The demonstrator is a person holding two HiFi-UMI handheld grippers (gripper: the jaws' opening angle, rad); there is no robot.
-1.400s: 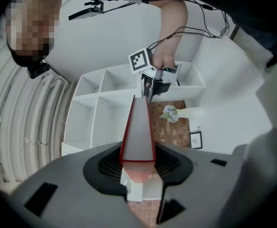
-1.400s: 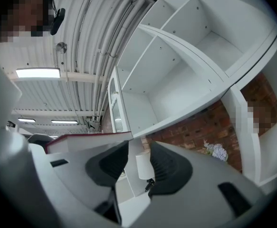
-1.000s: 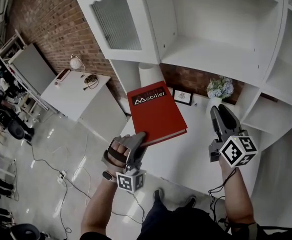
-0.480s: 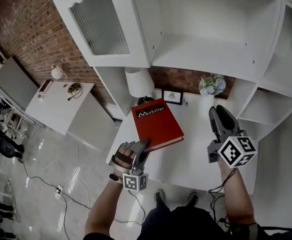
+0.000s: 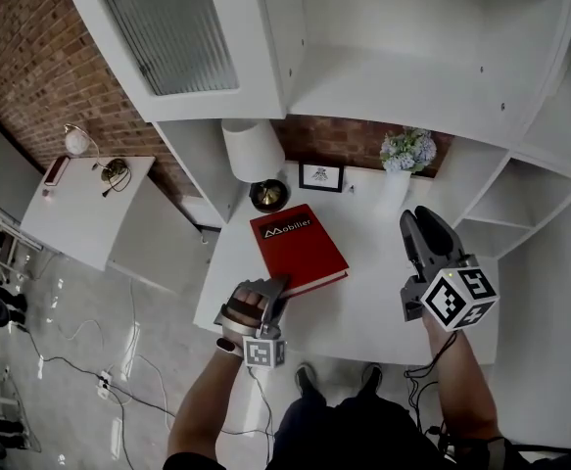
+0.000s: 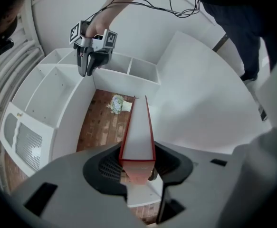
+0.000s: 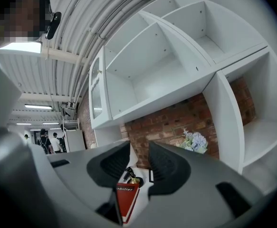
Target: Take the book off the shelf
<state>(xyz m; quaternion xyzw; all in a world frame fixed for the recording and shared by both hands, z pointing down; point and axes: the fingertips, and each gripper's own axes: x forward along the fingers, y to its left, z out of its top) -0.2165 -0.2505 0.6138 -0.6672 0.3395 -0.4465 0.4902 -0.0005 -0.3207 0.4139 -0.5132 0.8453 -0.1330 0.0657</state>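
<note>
The red hardback book with white lettering lies flat and low over the left part of the white desk; I cannot tell if it touches the desk. My left gripper is shut on its near corner. In the left gripper view the book runs straight out from between the pads of the left gripper. My right gripper hovers over the desk's right side, apart from the book, jaws a little apart with nothing between them. The right gripper view shows the book low between the jaws of the right gripper.
At the back of the desk stand a white lamp, a dark bowl, a small framed picture and a vase of flowers. White shelves rise above and to the right. A white side table stands left.
The left gripper has brought the book down and nearer, from in front of the shelf to low over the desk. The right gripper has stayed about where it was.
</note>
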